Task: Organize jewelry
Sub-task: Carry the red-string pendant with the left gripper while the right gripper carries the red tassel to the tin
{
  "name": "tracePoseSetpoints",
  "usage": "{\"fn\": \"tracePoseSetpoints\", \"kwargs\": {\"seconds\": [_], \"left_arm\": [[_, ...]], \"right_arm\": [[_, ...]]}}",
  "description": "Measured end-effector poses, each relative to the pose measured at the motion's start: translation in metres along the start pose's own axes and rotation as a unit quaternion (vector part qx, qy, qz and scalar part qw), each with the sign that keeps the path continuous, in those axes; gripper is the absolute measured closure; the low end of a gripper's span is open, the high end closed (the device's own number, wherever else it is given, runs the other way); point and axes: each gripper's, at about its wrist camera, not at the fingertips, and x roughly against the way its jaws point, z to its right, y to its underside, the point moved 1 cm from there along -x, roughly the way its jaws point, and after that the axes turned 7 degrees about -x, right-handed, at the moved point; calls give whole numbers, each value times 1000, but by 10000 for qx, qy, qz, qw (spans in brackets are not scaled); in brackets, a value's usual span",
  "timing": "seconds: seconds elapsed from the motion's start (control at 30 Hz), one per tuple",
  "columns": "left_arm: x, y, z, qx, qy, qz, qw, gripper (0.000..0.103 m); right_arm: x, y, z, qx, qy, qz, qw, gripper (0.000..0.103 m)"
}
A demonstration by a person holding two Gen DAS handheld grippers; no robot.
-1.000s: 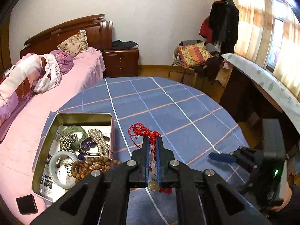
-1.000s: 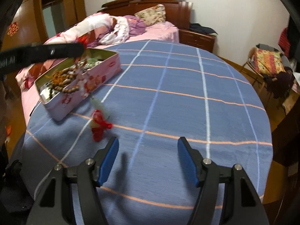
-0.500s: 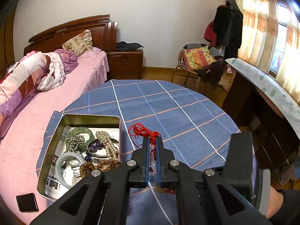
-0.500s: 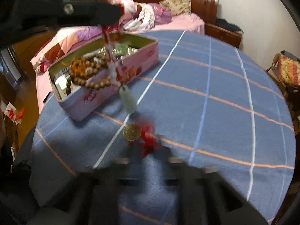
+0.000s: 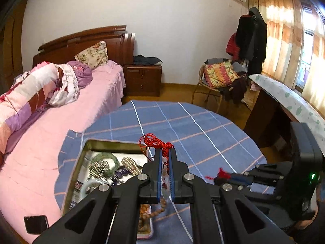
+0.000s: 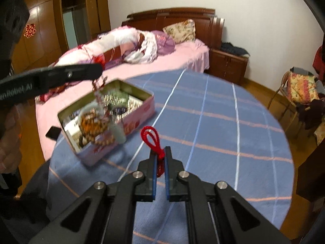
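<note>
My left gripper (image 5: 165, 152) is shut on a red-corded pendant necklace (image 5: 155, 142) and holds it in the air beside the tin. In the right wrist view the left gripper (image 6: 97, 71) shows with the pendant (image 6: 118, 133) hanging below it. My right gripper (image 6: 160, 152) is shut on the red tassel end of the same cord (image 6: 151, 137), above the blue cloth. It shows in the left wrist view (image 5: 221, 178) too. An open pink tin (image 6: 130, 120) holds bracelets and wooden beads (image 6: 95, 124); the tin also shows in the left wrist view (image 5: 85, 152).
The round table has a blue plaid cloth (image 6: 223, 126). A pink bed (image 5: 50, 134) lies left of it, with a black phone (image 5: 36, 223) near the tin. A chair with clothes (image 5: 221, 77) and a desk (image 5: 284, 97) stand to the right.
My right gripper was open low over the cloth; it has risen and shut on the tassel end of the cord. My left gripper has lifted the necklace higher.
</note>
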Motion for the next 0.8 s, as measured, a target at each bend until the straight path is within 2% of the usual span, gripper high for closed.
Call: {"fn": "tracePoseSetpoints", "kwargs": {"seconds": [0.3,0.8], "left_arm": [[16,-11,-27,-7,-324,197,9993,98],[15,5,-63,189,-653,37,9977,98]], "right_arm": [[11,-32,-12,83,-3,424,9991,95],[-3,-67,-63,474,-301,649,9963,94]]}}
